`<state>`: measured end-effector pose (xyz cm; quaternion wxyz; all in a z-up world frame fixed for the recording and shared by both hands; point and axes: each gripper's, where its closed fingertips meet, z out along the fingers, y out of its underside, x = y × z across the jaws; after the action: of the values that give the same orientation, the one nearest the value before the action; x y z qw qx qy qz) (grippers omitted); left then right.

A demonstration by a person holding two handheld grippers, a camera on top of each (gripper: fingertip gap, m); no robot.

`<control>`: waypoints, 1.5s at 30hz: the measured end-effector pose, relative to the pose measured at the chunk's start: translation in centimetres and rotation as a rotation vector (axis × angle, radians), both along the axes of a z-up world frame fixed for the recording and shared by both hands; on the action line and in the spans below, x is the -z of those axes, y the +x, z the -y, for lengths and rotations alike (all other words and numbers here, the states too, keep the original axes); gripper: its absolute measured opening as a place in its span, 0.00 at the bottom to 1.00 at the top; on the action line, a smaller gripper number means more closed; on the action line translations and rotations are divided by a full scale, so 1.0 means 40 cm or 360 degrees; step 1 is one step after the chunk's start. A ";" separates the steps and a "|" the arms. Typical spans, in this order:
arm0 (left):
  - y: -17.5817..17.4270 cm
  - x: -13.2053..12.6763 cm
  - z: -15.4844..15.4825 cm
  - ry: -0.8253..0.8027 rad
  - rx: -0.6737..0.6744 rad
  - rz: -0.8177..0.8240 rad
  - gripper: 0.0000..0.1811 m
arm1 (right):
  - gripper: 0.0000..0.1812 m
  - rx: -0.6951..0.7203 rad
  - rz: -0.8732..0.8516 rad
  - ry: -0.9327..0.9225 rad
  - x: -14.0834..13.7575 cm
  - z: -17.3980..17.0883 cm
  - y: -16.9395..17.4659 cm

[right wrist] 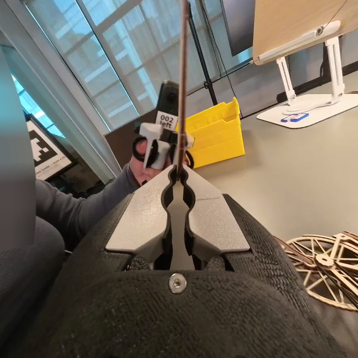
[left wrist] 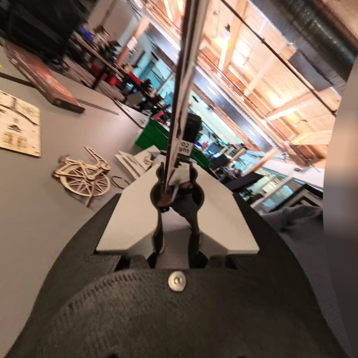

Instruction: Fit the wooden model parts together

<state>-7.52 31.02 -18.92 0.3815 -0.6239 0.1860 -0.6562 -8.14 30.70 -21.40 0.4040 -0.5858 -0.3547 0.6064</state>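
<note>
A thin wooden sheet point(right wrist: 183, 87), seen edge-on, stands upright between both grippers. My right gripper point(right wrist: 179, 172) is shut on its lower edge at the fingertips. In the left wrist view the same sheet point(left wrist: 180, 87) runs down between the fingers of my left gripper point(left wrist: 176, 168). The jaws stand apart with a clear gap, and the sheet lies against the left finger. Each gripper shows beyond the sheet in the other's view: the right one point(left wrist: 186, 151) and the left one point(right wrist: 166, 143), held by a hand. A built wooden bicycle point(left wrist: 83, 178) lies flat on the grey table point(left wrist: 67, 135); its wheel point(right wrist: 319, 271) shows at lower right.
A wooden parts sheet point(left wrist: 19, 126) and a brown box point(left wrist: 44, 77) lie at the left of the table. A green bin point(left wrist: 153, 133) and leaflets point(left wrist: 133, 162) sit beyond the bicycle. A yellow bin point(right wrist: 215, 135) and a white stand point(right wrist: 310, 108) carrying a wooden board stand farther back. Both grippers' tips are close together, under 4 cm apart. The built wooden bicycle point(left wrist: 83, 178) is about 15 cm from both grippers' fingertips. It is also in sight in the right wrist view point(right wrist: 328, 256).
</note>
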 end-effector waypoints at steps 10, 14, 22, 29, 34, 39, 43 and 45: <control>-0.011 0.042 -0.018 0.0121 -0.0214 -0.0248 0.00 | 0.06 0.0097 0.0037 -0.0019 0.015 -0.023 -0.005; -0.010 0.054 -0.024 0.0109 -0.0280 -0.0308 0.01 | 0.07 0.0150 0.0118 0.0015 0.028 -0.033 -0.004; -0.015 0.097 -0.046 0.0148 -0.0458 -0.0588 0.02 | 0.08 0.0429 0.0393 0.0090 0.083 -0.078 -0.010; -0.044 0.070 -0.047 0.0126 -0.0444 -0.0369 0.03 | 0.03 0.0350 0.0299 0.0123 0.065 -0.059 -0.035; -0.052 0.050 -0.021 0.0106 -0.0300 -0.0116 0.03 | 0.00 0.0017 0.0046 -0.0145 0.036 -0.001 -0.051; -0.037 0.049 0.017 0.0053 -0.0069 -0.0025 0.04 | 0.00 -0.0105 -0.0121 -0.0284 0.007 0.014 -0.044; -0.034 0.041 0.017 0.0116 -0.0106 -0.0011 0.01 | 0.00 -0.0095 -0.0139 -0.0232 -0.004 0.015 -0.039; -0.033 0.046 0.019 0.0199 -0.0136 -0.0108 0.01 | 0.04 -0.0030 -0.0104 -0.0171 0.001 0.006 -0.035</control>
<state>-8.83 30.25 -20.77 0.4410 -0.6282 0.2126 -0.6048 -9.55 30.46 -21.42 0.3776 -0.5832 -0.3138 0.6472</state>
